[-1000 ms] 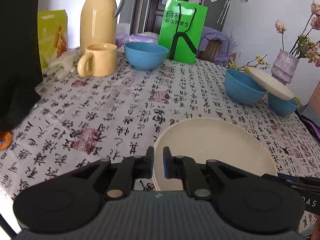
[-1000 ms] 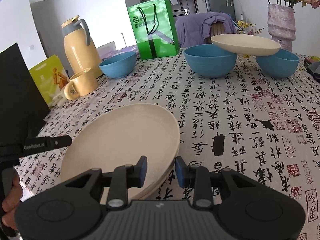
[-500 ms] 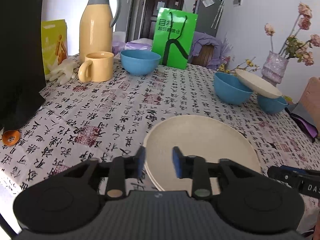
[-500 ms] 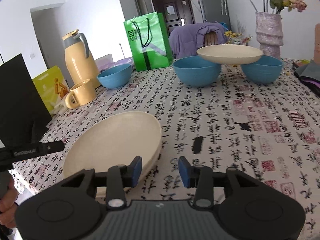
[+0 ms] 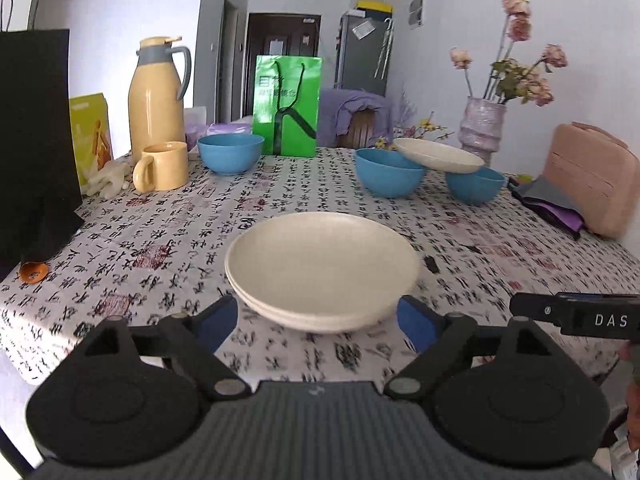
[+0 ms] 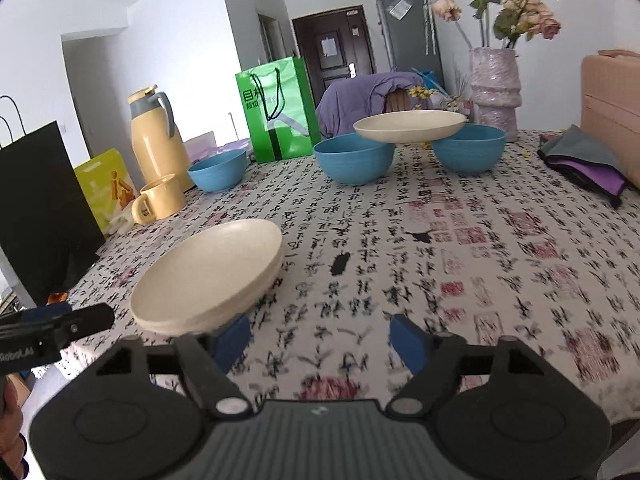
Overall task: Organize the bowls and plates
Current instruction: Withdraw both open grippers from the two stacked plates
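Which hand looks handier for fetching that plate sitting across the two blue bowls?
Probably the right gripper: the plate on the bowls lies almost straight ahead of it. From the left gripper it sits off to the right.

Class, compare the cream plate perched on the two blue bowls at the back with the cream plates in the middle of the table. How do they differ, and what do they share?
The perched plate is a single plate; the middle plates are a stack, with two rims showing. The perched plate bridges two blue bowls, clear of the tablecloth; the middle plates lie directly on it. In the left wrist view the perched plate tilts, while the stack sits level. Both are round, cream and shallow.
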`<state>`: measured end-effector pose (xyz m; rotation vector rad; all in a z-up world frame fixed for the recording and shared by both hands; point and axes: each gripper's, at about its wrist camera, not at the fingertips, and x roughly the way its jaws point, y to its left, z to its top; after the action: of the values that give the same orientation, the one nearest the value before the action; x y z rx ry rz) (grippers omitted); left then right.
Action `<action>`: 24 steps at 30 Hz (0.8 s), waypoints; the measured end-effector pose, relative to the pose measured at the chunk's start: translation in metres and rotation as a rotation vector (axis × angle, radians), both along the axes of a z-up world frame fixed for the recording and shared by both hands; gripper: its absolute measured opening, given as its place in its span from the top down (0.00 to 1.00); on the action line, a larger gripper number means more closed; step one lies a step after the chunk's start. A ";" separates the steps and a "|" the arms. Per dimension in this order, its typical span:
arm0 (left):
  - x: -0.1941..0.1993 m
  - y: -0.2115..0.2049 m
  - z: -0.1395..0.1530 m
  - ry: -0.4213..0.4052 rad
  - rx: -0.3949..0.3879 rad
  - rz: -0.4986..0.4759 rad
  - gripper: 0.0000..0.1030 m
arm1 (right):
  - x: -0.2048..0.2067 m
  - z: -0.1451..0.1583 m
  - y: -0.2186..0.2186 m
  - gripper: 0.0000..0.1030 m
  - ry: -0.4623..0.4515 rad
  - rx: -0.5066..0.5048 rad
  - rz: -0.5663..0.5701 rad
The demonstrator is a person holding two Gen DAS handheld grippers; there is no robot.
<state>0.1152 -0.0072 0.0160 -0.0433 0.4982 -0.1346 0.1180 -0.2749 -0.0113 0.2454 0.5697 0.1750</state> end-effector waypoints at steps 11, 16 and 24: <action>-0.065 -0.015 -0.016 -0.048 0.019 -0.029 0.01 | -0.090 -0.011 -0.014 0.09 -0.086 -0.032 -0.035; -0.077 -0.018 -0.012 -0.090 0.030 -0.047 0.00 | -0.115 -0.014 -0.009 0.08 -0.122 -0.079 -0.055; -0.070 -0.017 -0.014 -0.076 0.025 -0.032 0.00 | -0.109 -0.016 -0.002 0.08 -0.120 -0.092 -0.042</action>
<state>0.0451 -0.0239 0.0022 -0.0053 0.4248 -0.1609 0.0088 -0.2773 -0.0276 0.1566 0.4519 0.1216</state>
